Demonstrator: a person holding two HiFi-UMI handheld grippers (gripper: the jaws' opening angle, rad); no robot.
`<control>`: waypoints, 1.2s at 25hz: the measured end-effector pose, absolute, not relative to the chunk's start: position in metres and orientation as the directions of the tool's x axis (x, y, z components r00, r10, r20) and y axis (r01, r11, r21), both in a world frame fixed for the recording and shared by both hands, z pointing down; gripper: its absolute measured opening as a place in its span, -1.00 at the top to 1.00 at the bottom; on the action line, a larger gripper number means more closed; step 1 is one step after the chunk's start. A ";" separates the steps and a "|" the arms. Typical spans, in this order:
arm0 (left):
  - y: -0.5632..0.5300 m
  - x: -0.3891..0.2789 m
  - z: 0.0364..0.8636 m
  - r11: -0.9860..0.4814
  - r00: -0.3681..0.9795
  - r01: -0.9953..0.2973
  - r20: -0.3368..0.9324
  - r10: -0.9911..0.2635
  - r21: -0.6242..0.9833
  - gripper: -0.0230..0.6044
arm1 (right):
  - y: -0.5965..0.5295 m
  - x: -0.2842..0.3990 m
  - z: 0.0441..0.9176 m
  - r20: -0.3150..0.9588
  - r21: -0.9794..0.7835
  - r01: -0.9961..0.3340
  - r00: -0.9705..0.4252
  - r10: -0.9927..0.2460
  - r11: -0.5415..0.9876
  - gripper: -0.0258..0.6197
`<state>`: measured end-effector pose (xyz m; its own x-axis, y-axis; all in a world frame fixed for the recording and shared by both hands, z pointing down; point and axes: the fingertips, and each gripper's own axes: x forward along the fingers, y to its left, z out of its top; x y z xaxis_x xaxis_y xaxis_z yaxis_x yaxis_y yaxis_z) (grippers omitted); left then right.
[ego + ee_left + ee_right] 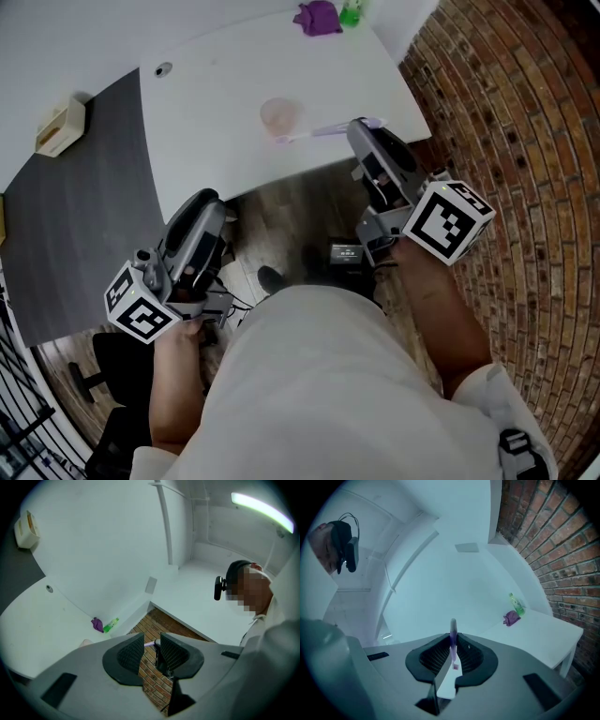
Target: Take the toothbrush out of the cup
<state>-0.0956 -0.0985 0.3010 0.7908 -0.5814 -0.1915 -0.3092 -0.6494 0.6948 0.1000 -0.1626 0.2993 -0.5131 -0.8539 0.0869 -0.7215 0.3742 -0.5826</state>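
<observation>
A pale pink see-through cup (279,116) stands upright on the white table (216,112). The purple and white toothbrush (323,130) lies level just in front of the cup, one end by the cup's base. My right gripper (363,126) is shut on its other end; in the right gripper view the purple handle (453,641) stands up between the closed jaws of the right gripper (453,652). My left gripper (212,201) hangs below the table's front edge, away from the cup. In its own view the left gripper (152,651) is open and holds nothing.
A purple object (319,17) and a green bottle (351,13) sit at the table's far edge. A cardboard box (61,127) rests on the dark grey surface (84,216) to the left. Brick flooring (525,141) lies to the right, and a black device (347,253) is on the floor under the table.
</observation>
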 end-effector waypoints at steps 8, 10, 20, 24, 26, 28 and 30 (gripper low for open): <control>-0.090 -0.103 0.303 -0.636 0.776 -0.325 -0.188 -0.602 0.700 0.61 | -0.146 0.114 0.302 0.091 -0.595 -0.723 -0.493 -0.865 0.350 0.75; -0.088 -0.106 0.305 -0.631 0.773 -0.327 -0.185 -0.606 0.703 0.61 | -0.145 0.115 0.304 0.096 -0.599 -0.724 -0.489 -0.867 0.342 0.75; -0.074 -0.112 0.313 -0.613 0.771 -0.344 -0.158 -0.617 0.711 0.61 | -0.141 0.114 0.308 0.103 -0.603 -0.721 -0.494 -0.863 0.341 0.75; -0.074 -0.110 0.313 -0.612 0.775 -0.345 -0.151 -0.613 0.712 0.61 | -0.143 0.114 0.309 0.107 -0.604 -0.720 -0.497 -0.861 0.341 0.75; -0.073 -0.109 0.315 -0.609 0.777 -0.344 -0.148 -0.612 0.715 0.61 | -0.142 0.114 0.310 0.112 -0.602 -0.722 -0.498 -0.860 0.341 0.75; -0.072 -0.108 0.316 -0.609 0.778 -0.341 -0.148 -0.610 0.716 0.61 | -0.141 0.114 0.310 0.112 -0.598 -0.723 -0.501 -0.858 0.344 0.75; -0.072 -0.107 0.315 -0.611 0.778 -0.339 -0.152 -0.609 0.715 0.61 | -0.140 0.114 0.308 0.106 -0.593 -0.724 -0.504 -0.857 0.352 0.75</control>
